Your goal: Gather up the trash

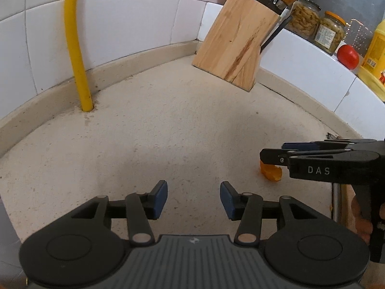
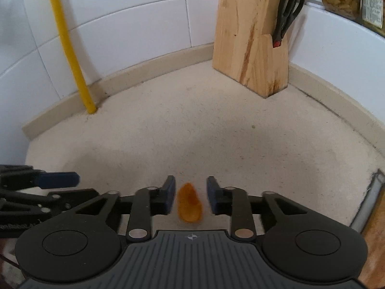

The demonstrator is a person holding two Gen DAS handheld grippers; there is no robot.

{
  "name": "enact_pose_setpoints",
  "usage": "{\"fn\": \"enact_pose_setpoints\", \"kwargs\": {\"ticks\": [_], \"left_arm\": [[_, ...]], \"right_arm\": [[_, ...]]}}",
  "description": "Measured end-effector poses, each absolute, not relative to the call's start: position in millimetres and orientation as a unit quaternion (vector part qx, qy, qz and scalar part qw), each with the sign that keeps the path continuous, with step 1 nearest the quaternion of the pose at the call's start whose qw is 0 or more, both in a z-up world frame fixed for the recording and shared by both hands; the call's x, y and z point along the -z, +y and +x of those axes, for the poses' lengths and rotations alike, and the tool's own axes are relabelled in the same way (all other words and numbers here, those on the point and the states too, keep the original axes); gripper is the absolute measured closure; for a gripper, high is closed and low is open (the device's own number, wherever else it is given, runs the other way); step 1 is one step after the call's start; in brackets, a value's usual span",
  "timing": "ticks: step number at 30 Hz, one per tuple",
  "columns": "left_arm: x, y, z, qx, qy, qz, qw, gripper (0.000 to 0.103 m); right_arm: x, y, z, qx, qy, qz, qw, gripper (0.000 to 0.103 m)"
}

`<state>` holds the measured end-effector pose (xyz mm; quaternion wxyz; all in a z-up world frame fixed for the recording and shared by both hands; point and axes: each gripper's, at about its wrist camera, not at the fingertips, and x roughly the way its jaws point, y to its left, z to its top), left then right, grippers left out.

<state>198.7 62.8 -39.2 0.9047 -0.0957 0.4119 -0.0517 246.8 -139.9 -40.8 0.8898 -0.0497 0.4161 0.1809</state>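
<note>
My right gripper (image 2: 189,198): jaws parted, straddling small curled orange peel scrap (image 2: 189,204) on speckled beige countertop (image 2: 192,132), pads not touching | my left gripper (image 1: 193,200): released, empty | risk: an off-centre close could flick the light peel away.

"DAS" stands in pale letters on the right gripper (image 1: 276,154); the jar labels near the knife block (image 1: 237,41) are unreadable.
</note>
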Motion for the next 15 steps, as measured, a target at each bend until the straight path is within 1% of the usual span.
{"fn": "enact_pose_setpoints", "kwargs": {"ticks": [1, 3, 4, 5, 7, 11, 15], "left_arm": [[38.8, 63.1, 198.2, 0.05, 0.411, -0.095, 0.905, 0.06], [38.6, 63.3, 196.1, 0.049, 0.409, -0.096, 0.906, 0.059], [38.7, 63.2, 195.2, 0.049, 0.408, -0.096, 0.906, 0.059], [39.0, 62.6, 193.7, 0.049, 0.407, -0.095, 0.907, 0.058], [39.5, 60.6, 192.6, 0.052, 0.407, -0.094, 0.907, 0.058], [38.9, 48.2, 195.7, 0.065, 0.402, -0.083, 0.91, 0.058], [37.8, 27.3, 199.5, 0.098, 0.385, -0.041, 0.917, 0.058]], "right_arm": [[41.7, -141.3, 248.0, -0.177, 0.416, -0.051, 0.89, 0.048], [42.9, -144.6, 251.2, -0.173, 0.418, -0.045, 0.891, 0.047], [43.7, -146.0, 252.1, -0.172, 0.419, -0.044, 0.89, 0.045], [43.9, -147.3, 251.8, -0.172, 0.421, -0.043, 0.89, 0.04], [44.1, -150.4, 247.2, -0.175, 0.418, -0.043, 0.89, 0.037], [49.3, -152.3, 239.3, -0.184, 0.418, -0.055, 0.888, 0.033], [53.6, -151.9, 238.2, -0.183, 0.423, -0.052, 0.886, 0.037]]}}
